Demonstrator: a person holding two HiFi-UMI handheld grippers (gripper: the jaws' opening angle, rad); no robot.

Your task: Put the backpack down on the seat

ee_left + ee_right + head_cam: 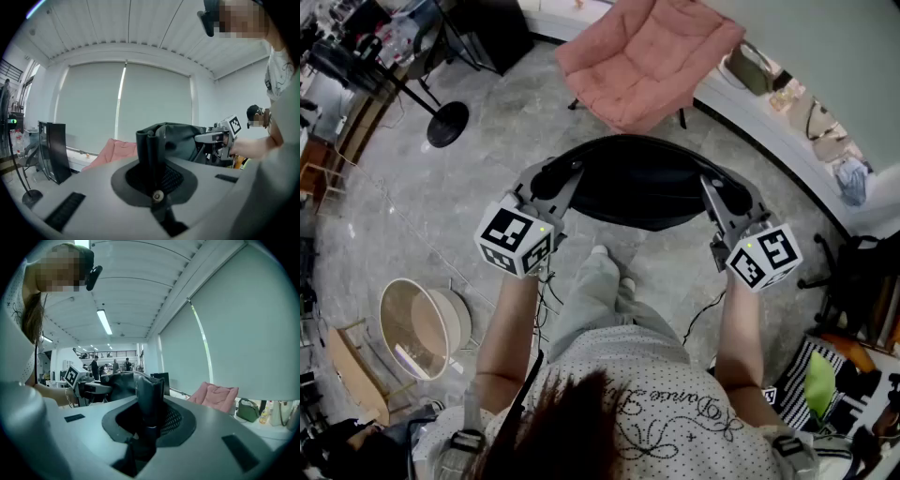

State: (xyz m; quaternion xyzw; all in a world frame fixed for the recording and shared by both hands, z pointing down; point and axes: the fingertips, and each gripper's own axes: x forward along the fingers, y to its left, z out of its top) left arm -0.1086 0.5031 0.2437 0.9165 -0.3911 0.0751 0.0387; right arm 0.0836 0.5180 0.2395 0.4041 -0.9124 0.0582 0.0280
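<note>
— Where is the backpack [637,187]?

— In the air over the grey floor [441,216], on the person's side of the pink chair [647,56] and apart from it. It is not on the seat. It hangs stretched between the two grippers.

— How does the left gripper [555,183] stand?

— Its jaws are pressed together on the edge of the backpack that lies farther from the pink chair's right arm. In the left gripper view dark fabric sits at the jaw tips and the bag bulges just behind them.

— And the right gripper [715,192]?

— Narrow, clamped on a thicker fold at the backpack's other end. The black material fills the gap between its jaws.

— Any writing to read?

— The dotted shirt [656,403] carries a line of looping script, but I cannot read it with certainty. The marker cubes [516,241] show only black-and-white square patterns, no letters. No brand shows on the backpack or the pink chair.
</note>
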